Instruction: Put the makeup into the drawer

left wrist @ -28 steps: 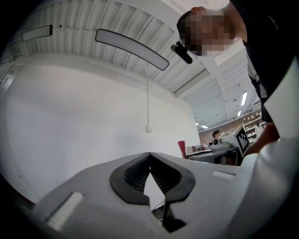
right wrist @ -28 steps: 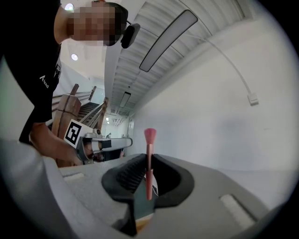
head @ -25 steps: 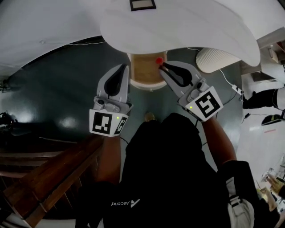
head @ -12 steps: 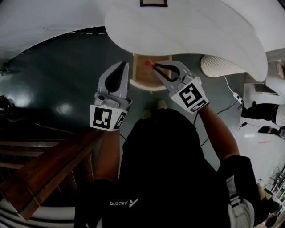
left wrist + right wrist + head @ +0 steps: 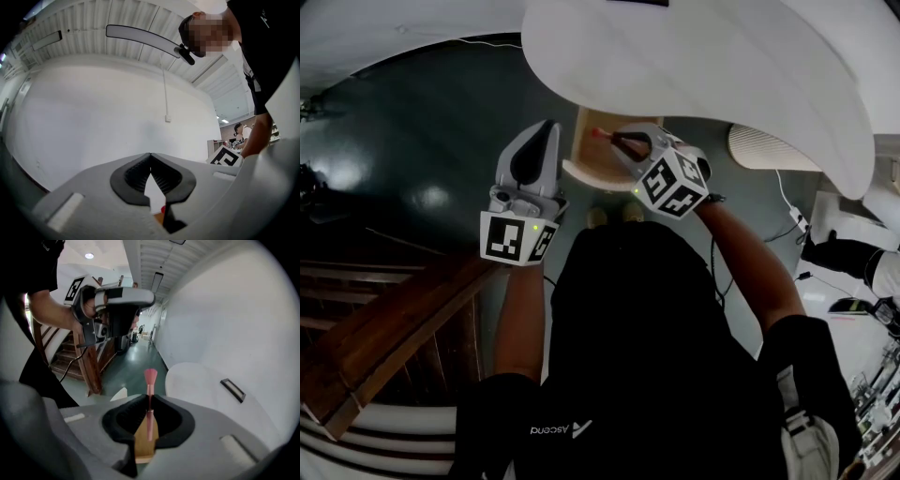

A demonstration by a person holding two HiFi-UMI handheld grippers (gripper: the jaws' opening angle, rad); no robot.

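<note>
A pink-bristled makeup brush (image 5: 150,380) stands upright in my right gripper (image 5: 149,401), which is shut on its thin handle. In the head view the brush tip (image 5: 598,133) hangs over the open wooden drawer (image 5: 584,161) under the white table (image 5: 703,66). The same drawer's wooden inside (image 5: 143,439) shows through the right jaws. My left gripper (image 5: 547,127) is held just left of the drawer, shut with nothing in it. In the left gripper view its jaws (image 5: 150,159) meet, and a bit of wood with a red speck (image 5: 163,209) shows below them.
A dark wooden stair rail (image 5: 384,328) runs at the lower left over a dark green floor (image 5: 412,141). A white ribbed round object (image 5: 769,148) with a cable lies right of the drawer. A dark rectangular frame (image 5: 233,390) sits on the white tabletop.
My right gripper has carried the brush leftward and turned so that the brush tip is over the drawer's left part. The left gripper has shifted slightly left and stays shut.
</note>
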